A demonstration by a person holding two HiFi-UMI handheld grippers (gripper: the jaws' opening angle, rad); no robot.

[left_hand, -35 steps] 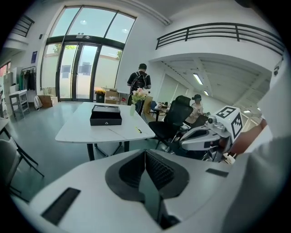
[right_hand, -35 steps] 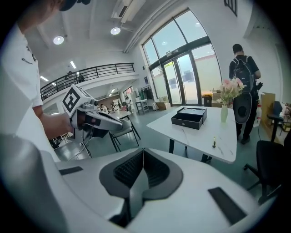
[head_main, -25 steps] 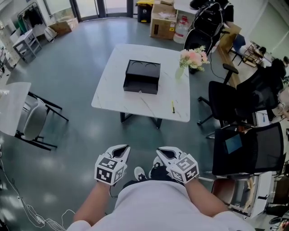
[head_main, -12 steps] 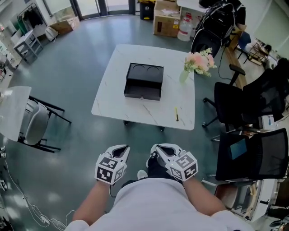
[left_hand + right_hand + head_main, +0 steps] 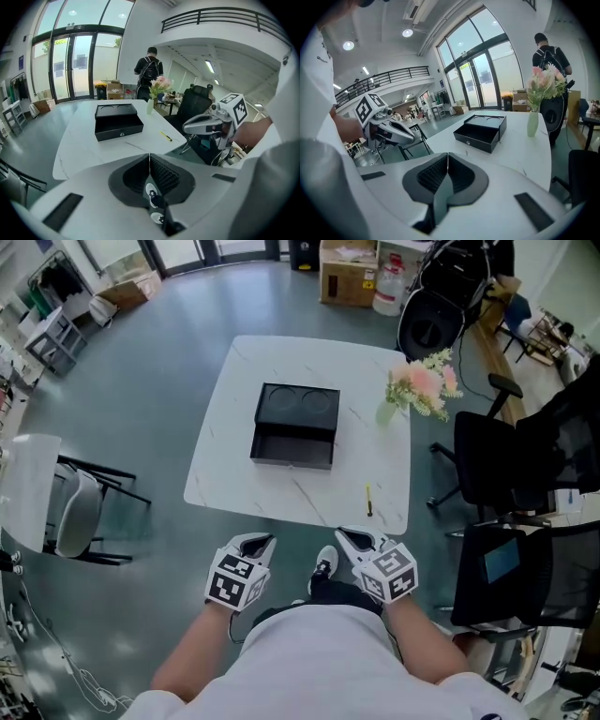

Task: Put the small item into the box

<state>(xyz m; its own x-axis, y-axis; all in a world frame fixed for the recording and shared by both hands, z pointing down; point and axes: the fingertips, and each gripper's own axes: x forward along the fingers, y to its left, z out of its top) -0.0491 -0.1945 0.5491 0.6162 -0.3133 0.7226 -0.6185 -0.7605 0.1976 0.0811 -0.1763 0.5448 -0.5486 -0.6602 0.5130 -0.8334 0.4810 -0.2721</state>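
A black box [image 5: 293, 423] with its drawer pulled open sits mid-table; it also shows in the left gripper view [image 5: 118, 123] and the right gripper view [image 5: 483, 130]. The small item, a thin yellow stick [image 5: 368, 500], lies near the table's front right edge, and shows as well in the left gripper view [image 5: 166, 136]. My left gripper [image 5: 255, 546] and right gripper [image 5: 355, 541] hover side by side just short of that front edge, both shut and empty. In each gripper view the pads meet, on the left [image 5: 149, 155] and on the right [image 5: 447, 154].
The white marble table [image 5: 234, 474] carries a vase of pink flowers [image 5: 419, 388] at its right. Black office chairs [image 5: 506, 465] crowd the right side; a grey chair [image 5: 70, 512] stands left. Cardboard boxes [image 5: 349, 273] lie beyond. A person [image 5: 150, 75] stands past the table.
The table has come nearer and lower in the head view as I stepped toward it. Both grippers, still shut, now hang close to its front edge.
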